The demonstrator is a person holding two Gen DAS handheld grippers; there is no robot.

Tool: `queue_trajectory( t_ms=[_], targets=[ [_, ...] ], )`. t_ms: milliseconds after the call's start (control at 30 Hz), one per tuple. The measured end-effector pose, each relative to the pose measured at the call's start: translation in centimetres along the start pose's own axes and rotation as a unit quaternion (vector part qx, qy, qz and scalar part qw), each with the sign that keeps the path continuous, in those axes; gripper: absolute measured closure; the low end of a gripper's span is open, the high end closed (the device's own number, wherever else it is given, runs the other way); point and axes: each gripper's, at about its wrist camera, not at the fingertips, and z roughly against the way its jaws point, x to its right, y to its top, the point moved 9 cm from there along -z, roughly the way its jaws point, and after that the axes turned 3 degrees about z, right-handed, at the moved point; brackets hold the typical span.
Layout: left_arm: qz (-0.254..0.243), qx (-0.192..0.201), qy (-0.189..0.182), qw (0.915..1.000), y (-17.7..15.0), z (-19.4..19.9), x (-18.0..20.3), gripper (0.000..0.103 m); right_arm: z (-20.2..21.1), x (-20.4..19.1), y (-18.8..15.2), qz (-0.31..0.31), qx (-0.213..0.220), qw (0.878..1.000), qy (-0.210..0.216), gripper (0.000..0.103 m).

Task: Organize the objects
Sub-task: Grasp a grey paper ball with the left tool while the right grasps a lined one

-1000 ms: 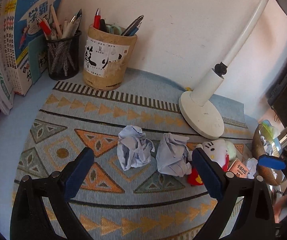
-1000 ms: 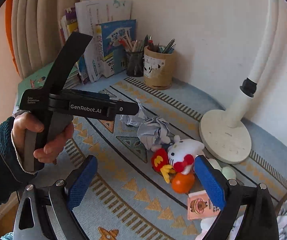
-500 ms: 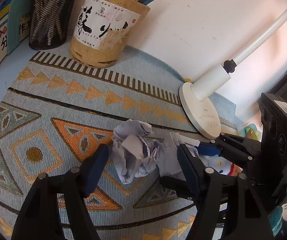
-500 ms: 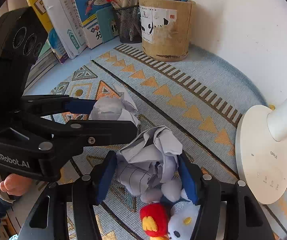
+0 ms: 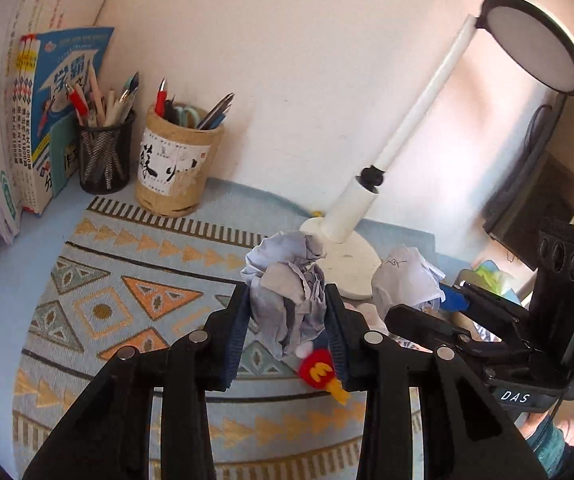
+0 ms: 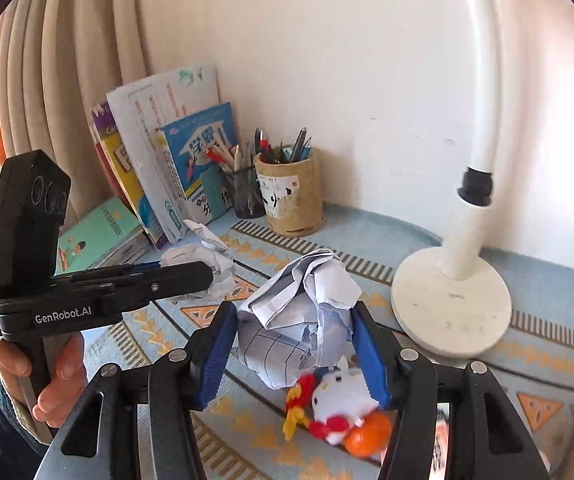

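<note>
Both now off the patterned mat: left gripper pinching one crumpled paper ball, right gripper pinching the other paper wad, jaws just closed in from wide open. Lifted above the plush toy, near the lamp base. Probably ready for carrying off as rubbish.

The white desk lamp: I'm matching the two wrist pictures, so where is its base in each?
Left wrist view: white desk lamp base sits at centre, just behind the crumpled paper ball in the near gripper.
Right wrist view: base sits right of centre, beside the paper ball there.
Shared landmark: bamboo pen holder against the wall.
</note>
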Motion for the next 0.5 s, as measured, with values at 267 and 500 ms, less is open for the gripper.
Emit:
queue_trajectory(
  t_ms=[267,500],
  targets=[
    [-0.032,-0.008,-0.027,0.9991,-9.0,1.6,7.0,0.07,8.1,2.9,-13.4,-0.095,-0.044,0.991,-0.086,0.046],
    [-0.082,-0.066,0.018,0.9943,-14.7,-1.9,8.7,0.07,7.0,3.9,-18.2,-0.118,-0.098,0.983,-0.1,0.044]
  ],
)
